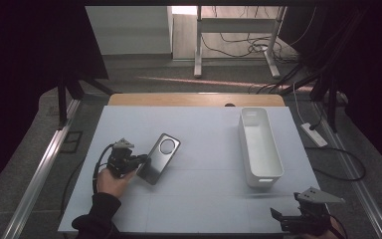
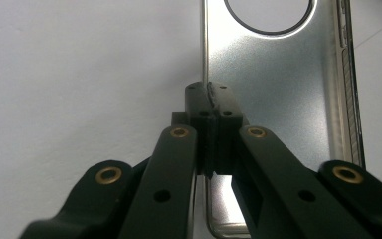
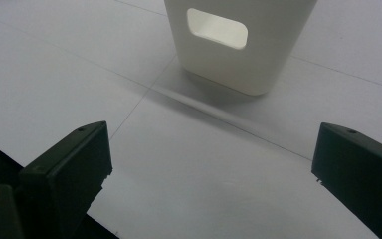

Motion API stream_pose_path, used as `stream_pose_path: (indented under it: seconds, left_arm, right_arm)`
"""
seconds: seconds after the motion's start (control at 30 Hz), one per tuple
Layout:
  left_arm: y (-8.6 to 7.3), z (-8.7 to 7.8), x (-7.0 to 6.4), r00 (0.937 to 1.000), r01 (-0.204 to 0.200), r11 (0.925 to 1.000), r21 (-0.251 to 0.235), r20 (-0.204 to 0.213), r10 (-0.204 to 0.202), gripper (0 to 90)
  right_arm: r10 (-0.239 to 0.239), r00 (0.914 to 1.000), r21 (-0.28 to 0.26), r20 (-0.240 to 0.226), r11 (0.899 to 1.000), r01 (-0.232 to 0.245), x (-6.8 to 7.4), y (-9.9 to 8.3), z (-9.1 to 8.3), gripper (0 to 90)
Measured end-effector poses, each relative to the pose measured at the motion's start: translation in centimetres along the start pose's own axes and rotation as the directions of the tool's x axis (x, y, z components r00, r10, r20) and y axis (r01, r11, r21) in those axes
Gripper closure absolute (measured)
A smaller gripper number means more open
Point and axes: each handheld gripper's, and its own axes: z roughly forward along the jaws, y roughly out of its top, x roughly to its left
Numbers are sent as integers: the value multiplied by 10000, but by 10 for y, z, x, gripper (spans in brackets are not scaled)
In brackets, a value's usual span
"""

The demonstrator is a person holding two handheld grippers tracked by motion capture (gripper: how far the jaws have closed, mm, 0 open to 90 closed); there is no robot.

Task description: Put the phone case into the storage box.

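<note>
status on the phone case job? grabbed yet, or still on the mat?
Done: the left gripper is shut on the phone case, pinching its long edge. In hand: the case looks flat on the white mat, not clearly lifted. Left: probably moving it to the white bin, which looks empty. The right gripper sits open, facing the bin.

Between my left tongs (image 1: 140,162) and my right tongs (image 1: 284,219) the bench (image 1: 204,149) lies bare, so I can pass freely across its middle. The white bin (image 1: 259,147) stands lengthwise on the right side, blocking the way straight ahead of my right tongs. The phone case (image 1: 159,158) lies flat at left, low enough to pass over.
</note>
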Motion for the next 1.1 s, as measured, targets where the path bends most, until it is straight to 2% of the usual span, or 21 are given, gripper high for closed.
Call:
stream_pose_path:
  seconds: [0.27,0.37,0.57,0.67,0.8,0.9,0.97,1.07,1.1]
  left_arm:
    - [-4,-11,-17,9998,-221,9986,-473,-38,219,890]
    - [-7,-18,-27,9995,-325,9961,-819,-22,324,890]
    - [-12,-24,-39,9985,-534,9944,-917,30,539,890]
    - [-13,-28,-41,9979,-649,9936,-922,-67,645,890]
    - [-15,-30,-41,9985,-548,9936,-984,-63,545,890]
    - [-16,-33,-44,9987,-504,9929,-1075,27,509,890]
    - [-17,-33,-45,9986,-503,9929,-1074,79,515,890]
    - [-17,-32,-50,9983,-548,9929,-1051,139,566,890]
    - [-17,-32,-50,9983,-548,9929,-1051,139,566,890]
  right_arm:
    - [-114,9999,-23,-108,9999,114,1,0,0,0]
    - [-120,9997,-72,-221,9999,119,0,0,-1,0]
    - [-290,9990,-162,-331,9995,284,2,3,-3,0]
    - [-367,9982,-377,-481,9987,349,3,6,-5,0]
    - [-396,9969,-619,-682,9975,354,4,9,-6,0]
    - [-480,9906,-942,-1281,9949,361,5,19,-10,0]
    - [-512,9890,-984,-1391,9944,377,5,22,-11,0]
    - [-950,9802,-1176,-1739,9902,751,8,33,-10,0]
    - [-950,9802,-1176,-1739,9902,751,8,33,-10,0]
